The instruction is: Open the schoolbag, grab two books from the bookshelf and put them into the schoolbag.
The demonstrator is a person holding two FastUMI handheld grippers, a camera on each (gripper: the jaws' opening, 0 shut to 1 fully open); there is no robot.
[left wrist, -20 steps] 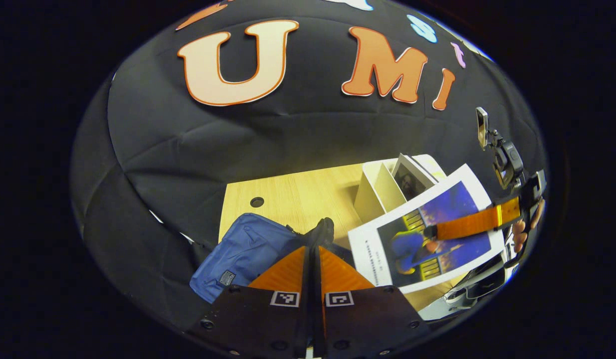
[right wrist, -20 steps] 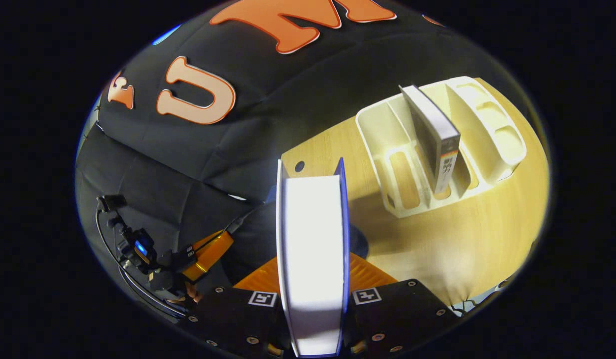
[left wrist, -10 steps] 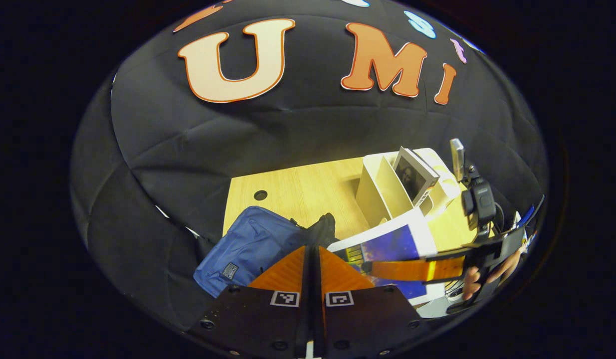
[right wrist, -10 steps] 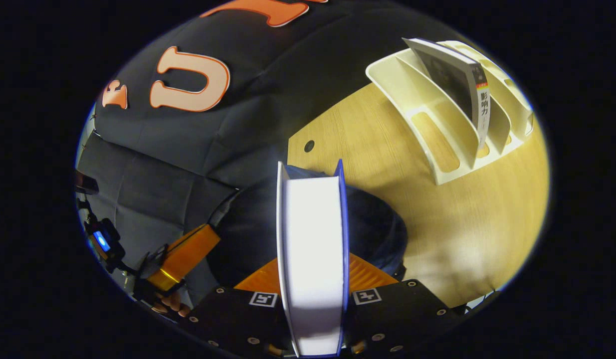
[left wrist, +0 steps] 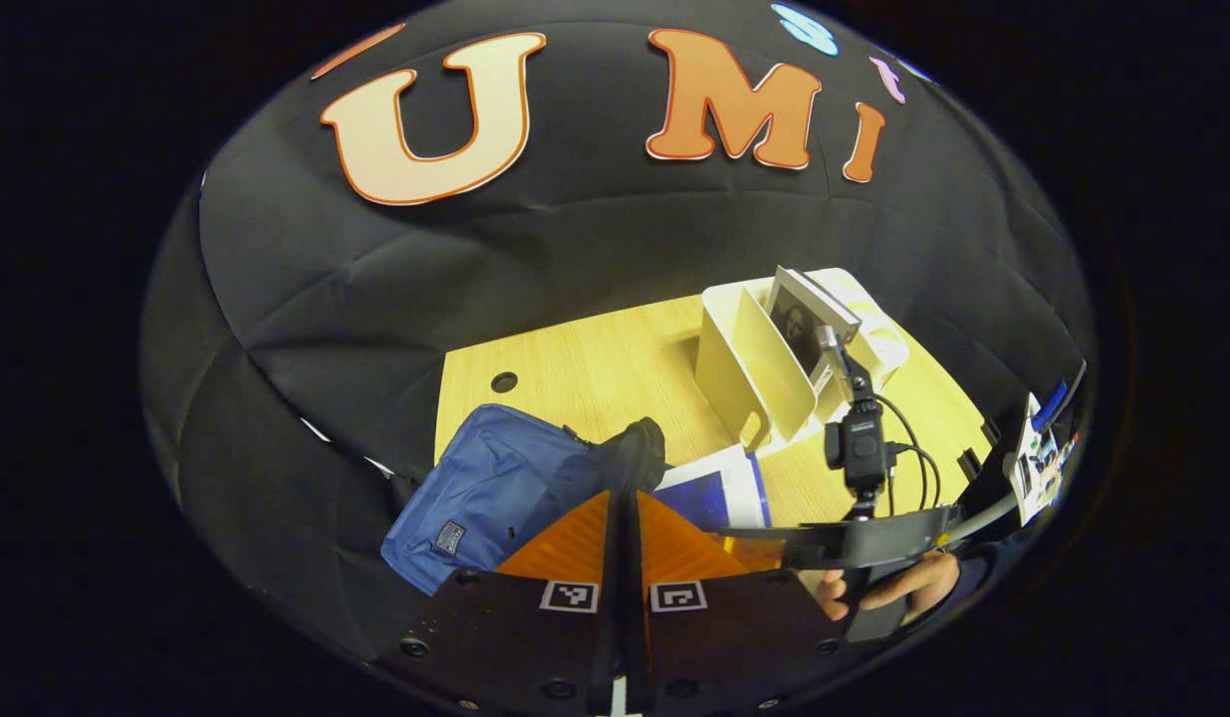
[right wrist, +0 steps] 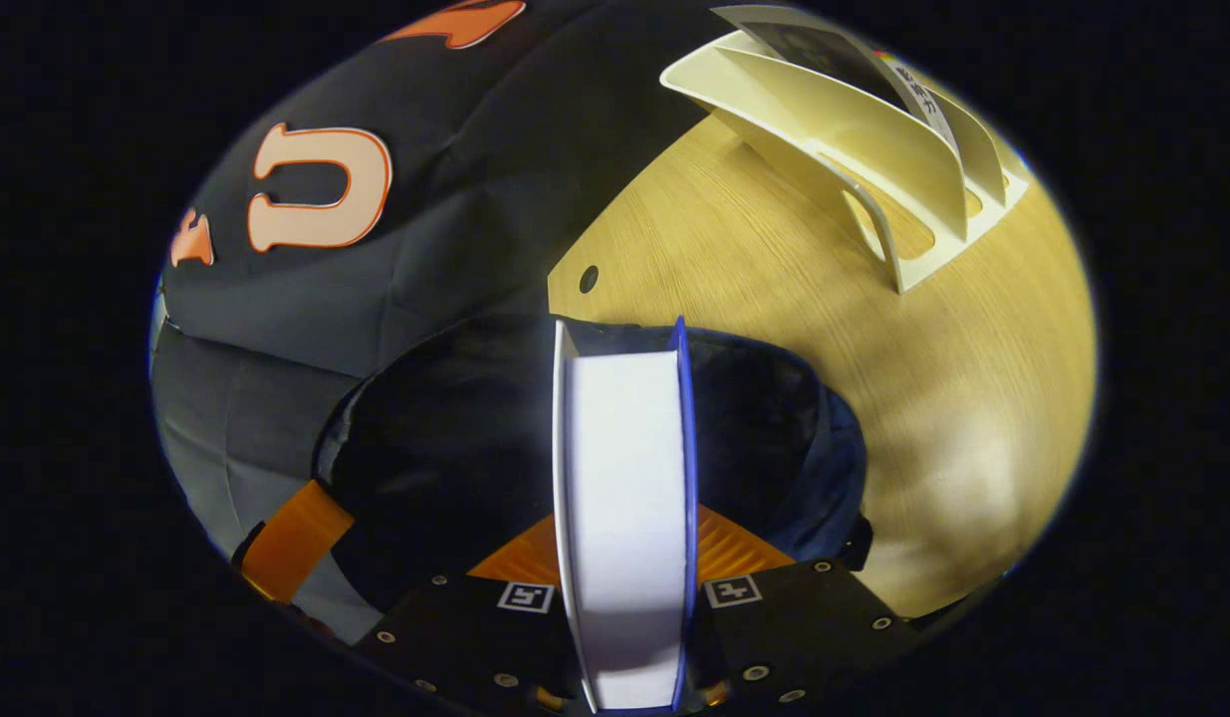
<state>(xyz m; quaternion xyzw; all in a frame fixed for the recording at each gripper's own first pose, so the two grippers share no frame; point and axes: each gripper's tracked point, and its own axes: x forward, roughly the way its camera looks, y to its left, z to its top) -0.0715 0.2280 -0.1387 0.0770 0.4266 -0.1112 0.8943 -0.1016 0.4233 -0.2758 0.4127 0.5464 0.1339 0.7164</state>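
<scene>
The blue schoolbag (left wrist: 490,488) lies at the table's near left corner. My left gripper (left wrist: 626,495) is shut on the dark rim of its mouth (left wrist: 642,453), holding it up. My right gripper (right wrist: 624,516) is shut on a thick book (right wrist: 624,478) with blue covers, seen edge-on. The book's far end hangs over the bag's dark opening (right wrist: 445,438). In the left gripper view the same book (left wrist: 719,488) is tilted down by the bag's mouth, with the right gripper (left wrist: 844,543) and a hand (left wrist: 888,588) behind it. A second book (left wrist: 809,324) stands in the white bookshelf (left wrist: 749,373).
The light wooden table (right wrist: 873,378) stretches right of the bag to the bookshelf (right wrist: 873,139), with a cable hole (left wrist: 504,381) near its back edge. The black cloth wall hangs close behind. The left gripper's finger (right wrist: 296,538) shows beside the bag.
The right gripper has carried the book left and down from beside the bookshelf to the bag's mouth. The left gripper has kept its hold on the bag's rim.
</scene>
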